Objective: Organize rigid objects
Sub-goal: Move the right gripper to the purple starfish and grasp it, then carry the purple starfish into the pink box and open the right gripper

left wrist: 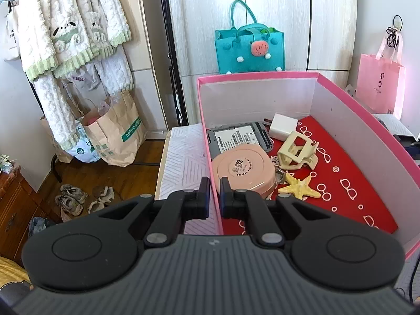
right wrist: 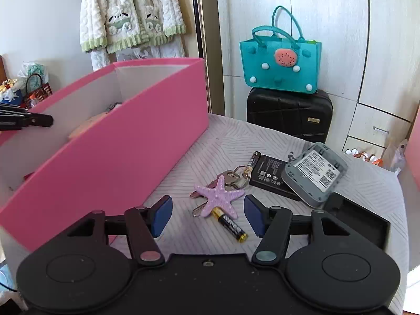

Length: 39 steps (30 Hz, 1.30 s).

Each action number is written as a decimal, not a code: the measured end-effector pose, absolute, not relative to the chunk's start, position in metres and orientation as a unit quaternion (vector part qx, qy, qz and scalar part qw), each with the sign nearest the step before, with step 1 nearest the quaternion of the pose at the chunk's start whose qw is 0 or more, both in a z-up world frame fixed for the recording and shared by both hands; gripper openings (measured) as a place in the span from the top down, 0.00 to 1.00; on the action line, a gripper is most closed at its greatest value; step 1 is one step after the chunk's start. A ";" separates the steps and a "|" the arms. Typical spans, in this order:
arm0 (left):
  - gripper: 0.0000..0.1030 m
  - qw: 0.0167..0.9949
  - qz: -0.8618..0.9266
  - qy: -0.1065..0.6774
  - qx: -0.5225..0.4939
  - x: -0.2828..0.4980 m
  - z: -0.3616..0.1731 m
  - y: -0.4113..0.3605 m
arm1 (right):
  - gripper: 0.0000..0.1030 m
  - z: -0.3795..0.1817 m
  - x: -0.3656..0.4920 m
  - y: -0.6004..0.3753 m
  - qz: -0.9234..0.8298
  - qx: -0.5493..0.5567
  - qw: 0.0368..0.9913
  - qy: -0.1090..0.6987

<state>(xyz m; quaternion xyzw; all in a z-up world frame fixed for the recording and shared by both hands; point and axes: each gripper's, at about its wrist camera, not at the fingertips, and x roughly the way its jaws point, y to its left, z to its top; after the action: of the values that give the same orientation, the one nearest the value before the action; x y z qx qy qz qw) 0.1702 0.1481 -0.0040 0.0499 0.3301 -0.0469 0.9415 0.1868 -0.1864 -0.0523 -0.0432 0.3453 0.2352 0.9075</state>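
My left gripper (left wrist: 214, 193) is shut on the left wall of the pink box (left wrist: 207, 136). Inside lie a pink round case (left wrist: 242, 170), a grey device (left wrist: 237, 136), a white charger (left wrist: 283, 126), a cream hair clip (left wrist: 298, 152) and a yellow starfish (left wrist: 299, 187). My right gripper (right wrist: 207, 214) is open and empty above the tabletop, just right of the pink box (right wrist: 118, 157). Between and ahead of its fingers lie a purple starfish (right wrist: 218, 197), keys (right wrist: 233, 178) and an AA battery (right wrist: 231, 227). A flat black battery (right wrist: 270, 177) and a grey device (right wrist: 313, 173) lie further right.
A black lid-like tray (right wrist: 357, 220) lies at the table's right. A teal felt bag (right wrist: 281, 65) sits on a black suitcase (right wrist: 288, 115) behind the table. Robes hang on a rack (left wrist: 73, 26) at left, paper bags (left wrist: 115, 131) and shoes (left wrist: 71, 199) on the floor.
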 end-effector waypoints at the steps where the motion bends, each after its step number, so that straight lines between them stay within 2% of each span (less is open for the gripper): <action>1: 0.93 0.942 -0.047 0.328 0.051 0.170 -0.004 0.148 | 0.36 -0.055 0.190 -0.184 0.232 -0.042 0.908 0.347; 9: 0.93 0.943 -0.050 0.321 0.069 0.169 -0.006 0.145 | 0.38 -0.071 0.213 -0.178 0.220 -0.032 0.907 0.358; 10: 0.93 0.943 -0.051 0.321 0.069 0.169 -0.007 0.145 | 0.45 -0.072 0.214 -0.178 0.216 -0.031 0.909 0.354; 12: 0.93 0.942 -0.052 0.324 0.067 0.168 -0.009 0.146 | 0.48 -0.073 0.213 -0.178 0.214 -0.032 0.912 0.349; 13: 0.93 0.942 -0.053 0.326 0.067 0.169 -0.010 0.146 | 0.59 -0.073 0.213 -0.178 0.214 -0.033 0.912 0.347; 14: 0.93 0.941 -0.054 0.329 0.067 0.169 -0.011 0.147 | 0.66 -0.072 0.212 -0.178 0.215 -0.035 0.913 0.346; 28: 0.92 0.937 -0.057 0.341 0.046 0.166 -0.007 0.151 | 0.70 -0.060 0.197 -0.178 0.214 -0.050 0.918 0.331; 32: 0.93 0.948 -0.055 0.309 0.054 0.155 0.007 0.149 | 0.70 -0.055 0.190 -0.178 0.212 -0.057 0.920 0.323; 39: 0.94 0.948 -0.048 0.312 0.050 0.171 0.005 0.148 | 0.70 -0.038 0.176 -0.181 0.211 -0.052 0.929 0.300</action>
<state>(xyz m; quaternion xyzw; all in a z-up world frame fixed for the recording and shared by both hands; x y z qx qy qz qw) 0.1711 0.1483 0.0054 0.0505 0.3120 -0.0484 0.9475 0.1757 -0.1811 -0.0378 -0.0517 0.2996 0.2114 0.9289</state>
